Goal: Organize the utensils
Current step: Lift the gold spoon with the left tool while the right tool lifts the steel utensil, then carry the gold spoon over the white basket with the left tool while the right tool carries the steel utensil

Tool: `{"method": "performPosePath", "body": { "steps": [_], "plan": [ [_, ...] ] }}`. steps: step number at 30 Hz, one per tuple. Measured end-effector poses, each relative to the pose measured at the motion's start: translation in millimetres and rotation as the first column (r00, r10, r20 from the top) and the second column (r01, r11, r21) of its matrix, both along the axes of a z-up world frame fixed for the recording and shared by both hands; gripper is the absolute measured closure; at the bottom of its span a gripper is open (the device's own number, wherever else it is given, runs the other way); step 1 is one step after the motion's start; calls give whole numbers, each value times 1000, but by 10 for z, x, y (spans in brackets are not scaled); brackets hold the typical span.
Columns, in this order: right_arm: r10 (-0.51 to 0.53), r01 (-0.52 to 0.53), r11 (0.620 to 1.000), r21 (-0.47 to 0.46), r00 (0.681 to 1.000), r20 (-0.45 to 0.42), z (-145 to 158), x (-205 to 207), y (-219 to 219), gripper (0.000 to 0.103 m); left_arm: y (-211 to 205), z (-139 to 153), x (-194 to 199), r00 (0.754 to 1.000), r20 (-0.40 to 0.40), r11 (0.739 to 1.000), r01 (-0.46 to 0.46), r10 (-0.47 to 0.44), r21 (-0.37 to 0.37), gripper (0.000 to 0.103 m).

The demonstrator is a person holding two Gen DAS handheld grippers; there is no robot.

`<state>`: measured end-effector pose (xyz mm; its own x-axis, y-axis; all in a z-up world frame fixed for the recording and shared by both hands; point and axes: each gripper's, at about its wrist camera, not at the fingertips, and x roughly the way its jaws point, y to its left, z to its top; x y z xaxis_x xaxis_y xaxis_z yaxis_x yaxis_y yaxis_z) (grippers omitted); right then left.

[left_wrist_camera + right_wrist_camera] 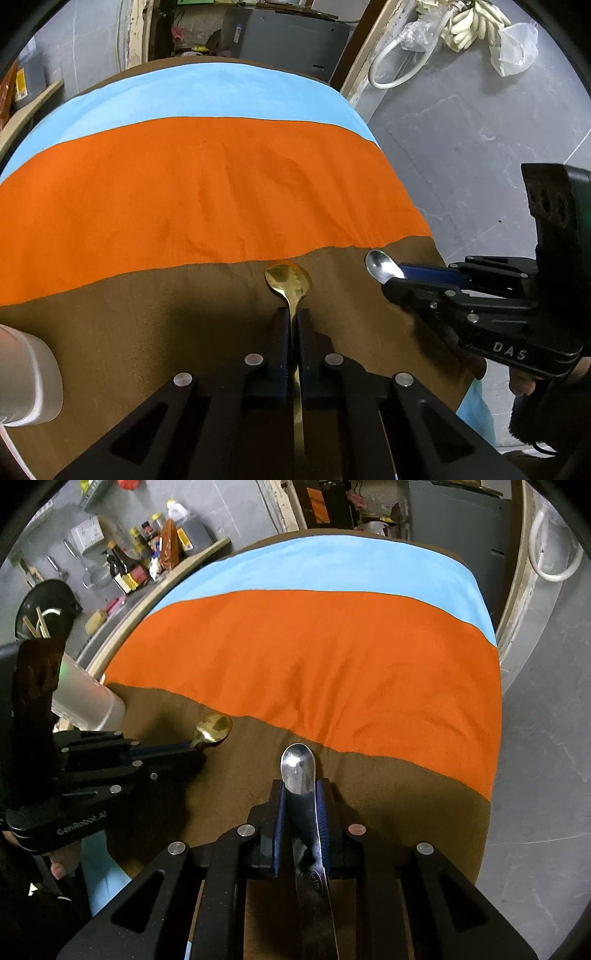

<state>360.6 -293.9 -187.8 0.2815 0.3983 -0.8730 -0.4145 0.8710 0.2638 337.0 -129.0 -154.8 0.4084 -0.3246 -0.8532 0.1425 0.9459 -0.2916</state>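
Where cloth [207, 177] lies striped, grey floor [461, 147].

Striped cloth [221, 177] — blue, orange, brown, sauce bottles [125, 568], bananas [469, 26]

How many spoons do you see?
2. The gold spoon is pinched in the left gripper. The silver spoon is pinched in the right gripper. Others may be hidden.

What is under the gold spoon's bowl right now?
Only the brown band of the cloth shows beneath the gold spoon, held in the left claw. Its handle is hidden between the fingers, and whatever lies under the cloth is covered.
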Motion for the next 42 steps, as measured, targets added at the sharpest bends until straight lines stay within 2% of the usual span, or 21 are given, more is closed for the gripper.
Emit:
{"method": "performPosePath", "body": {
  "steps": [6, 7, 9, 15, 21, 27, 33, 37, 42],
  "plan": [
    [-20, 20, 1000, -19, 1000, 5, 44, -19, 30, 90, -12, 9, 0, 1000, 12, 1000, -3, 3, 5, 99],
    [-35, 35, 999, -16, 999, 10, 76, -51, 20, 98, -10, 24, -28, 1000, 22, 1000, -10, 10, 7, 99],
    [-56, 56, 998, 23, 998, 27, 130, -99, -24, 101, 13, 44, -92, 999, 37, 1000, -24, 24, 4, 99],
    [-114, 113, 993, 45, 993, 16, 143, -350, -72, 101, 121, 75, -351, 998, 47, 999, -41, 42, -14, 99],
    [-177, 176, 984, 35, 984, 15, 184, -546, -80, 101, 291, 140, -565, 996, 46, 995, -70, 73, -67, 99],
    [-245, 238, 968, 85, 965, 91, 324, -803, 0, 101, 491, 369, -734, 987, 134, 992, -72, 86, -105, 99],
    [-322, 284, 938, 197, 926, 198, 628, -982, 131, 101, 754, 765, -913, 961, 264, 992, -58, 85, -108, 99],
    [-362, 292, 918, 270, 893, 267, 859, -1077, 265, 101, 1041, 1064, -1060, 930, 346, 987, -78, 123, -141, 99],
    [-369, 254, 914, 316, 845, 388, 1217, -1122, 552, 102, 1451, 1332, -1165, 889, 415, 976, -127, 192, -178, 99]
  ]
}}
